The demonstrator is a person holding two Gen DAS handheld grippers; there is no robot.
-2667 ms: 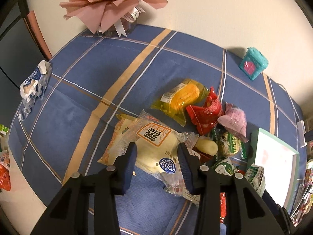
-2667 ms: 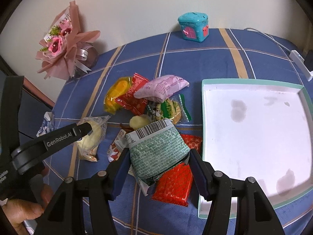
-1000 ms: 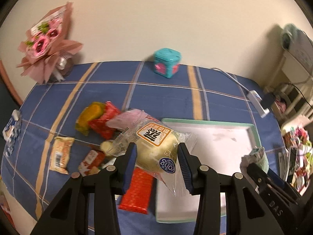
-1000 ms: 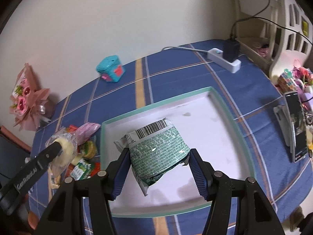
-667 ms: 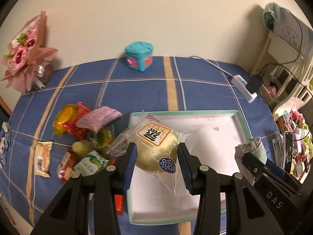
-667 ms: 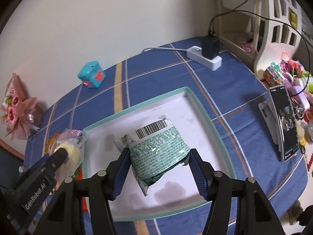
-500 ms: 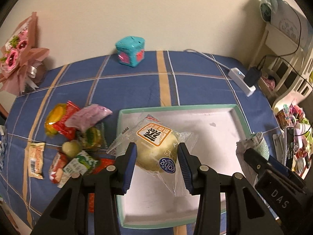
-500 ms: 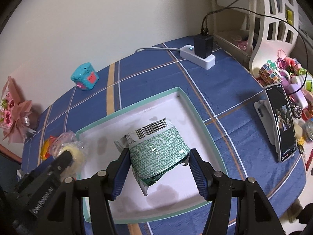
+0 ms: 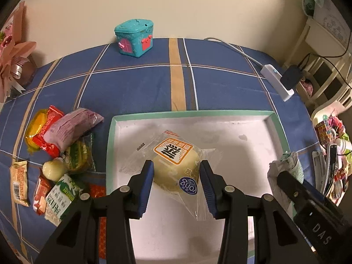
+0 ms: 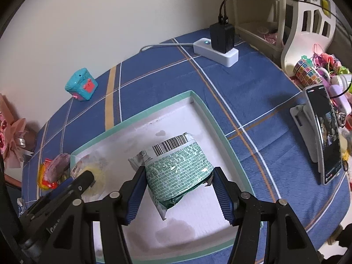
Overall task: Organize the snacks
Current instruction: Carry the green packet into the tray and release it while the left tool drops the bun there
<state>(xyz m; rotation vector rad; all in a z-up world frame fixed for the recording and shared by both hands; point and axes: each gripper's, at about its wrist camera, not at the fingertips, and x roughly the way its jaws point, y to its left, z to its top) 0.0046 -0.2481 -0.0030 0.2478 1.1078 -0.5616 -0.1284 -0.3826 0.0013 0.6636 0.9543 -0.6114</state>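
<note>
Blue plaid tablecloth (image 9: 136, 83) covered table. Green-rimmed white tray (image 9: 277, 123) lay on it, near loose snack pile (image 9: 59, 149) on cloth. Left gripper (image 9: 176, 176) clamped on pale bun in clear wrapper (image 9: 176, 165), over tray. Right gripper (image 10: 179, 184) clamped on green-printed snack packet (image 10: 178, 169), also over tray

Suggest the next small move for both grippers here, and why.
Probably lower both a little, then open. The left gripper clamps the wrapped bun and the right gripper the green packet, both over the white tray, which looks bare beneath them.
</note>
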